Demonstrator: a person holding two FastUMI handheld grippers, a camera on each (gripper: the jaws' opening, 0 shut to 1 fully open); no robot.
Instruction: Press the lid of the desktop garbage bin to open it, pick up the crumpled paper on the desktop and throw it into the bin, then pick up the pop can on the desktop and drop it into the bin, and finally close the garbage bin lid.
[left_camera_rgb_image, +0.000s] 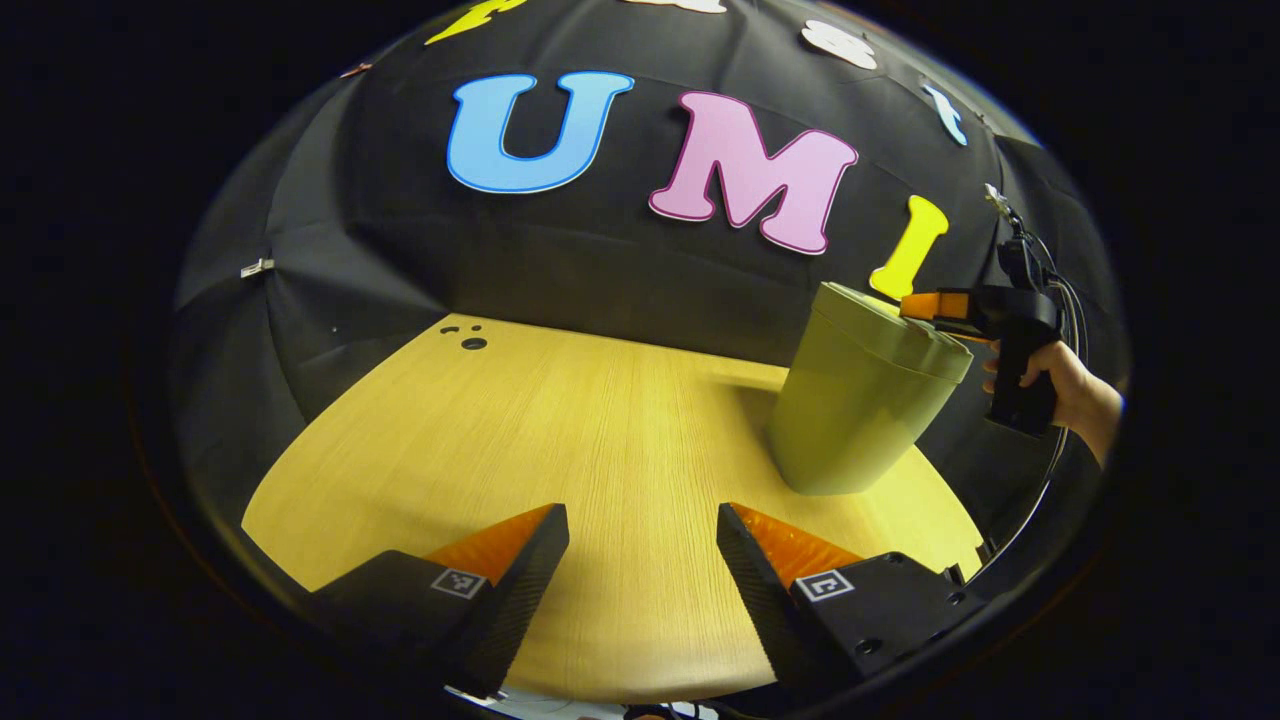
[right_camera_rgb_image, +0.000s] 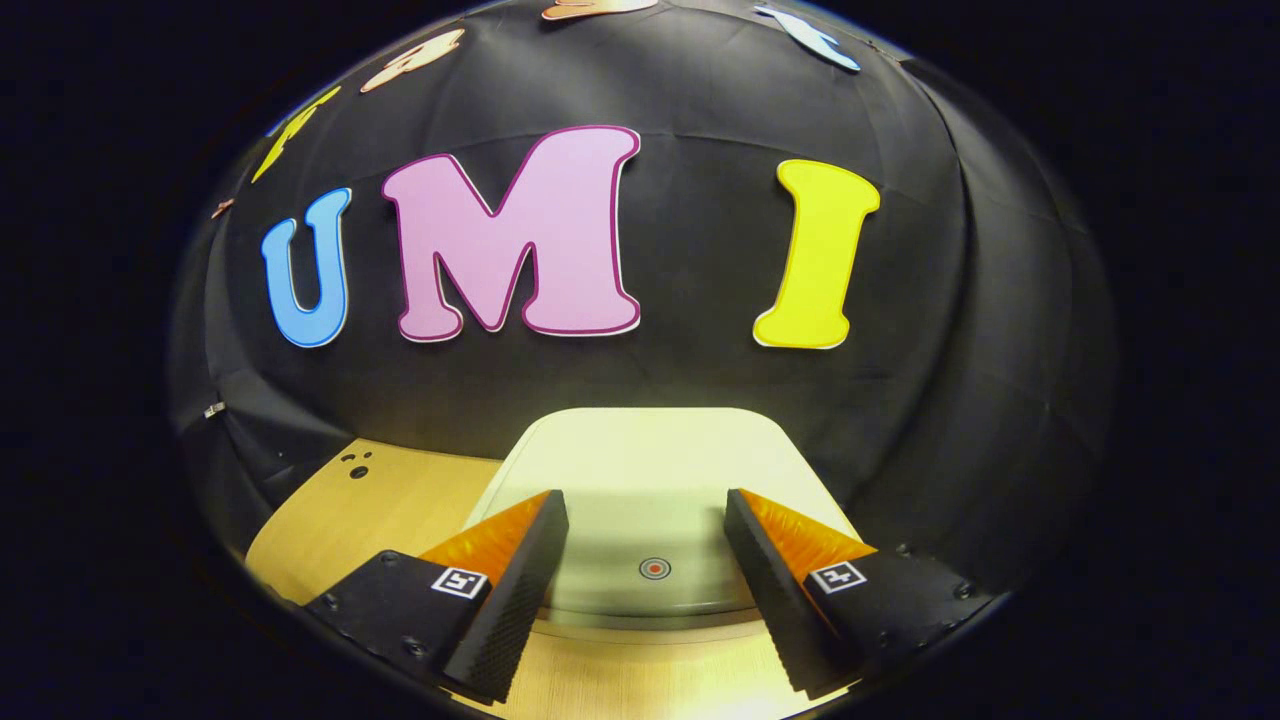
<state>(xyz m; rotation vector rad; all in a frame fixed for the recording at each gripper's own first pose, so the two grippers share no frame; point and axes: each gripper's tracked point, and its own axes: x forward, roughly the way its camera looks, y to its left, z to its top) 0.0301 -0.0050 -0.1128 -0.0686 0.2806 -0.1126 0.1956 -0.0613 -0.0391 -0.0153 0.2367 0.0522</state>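
An olive-green garbage bin (left_camera_rgb_image: 858, 405) stands on the wooden desktop (left_camera_rgb_image: 560, 430) at the right, its lid down. A hand (left_camera_rgb_image: 1075, 390) holds the right gripper (left_camera_rgb_image: 915, 305) just over the lid's near edge. In the right gripper view, the pale lid (right_camera_rgb_image: 640, 460) lies flat right below, a small red target mark (right_camera_rgb_image: 655, 569) between the fingers. The right gripper (right_camera_rgb_image: 645, 520) is open above the lid; whether it touches is unclear. My left gripper (left_camera_rgb_image: 642, 535) is open over bare wood, well left of the bin, holding nothing.
The black cloth wall closes in the desktop at the back and sides. A few small dark spots (left_camera_rgb_image: 468, 338) mark the far left corner of the desktop. The desktop's front edge lies just beneath the left gripper's fingers.
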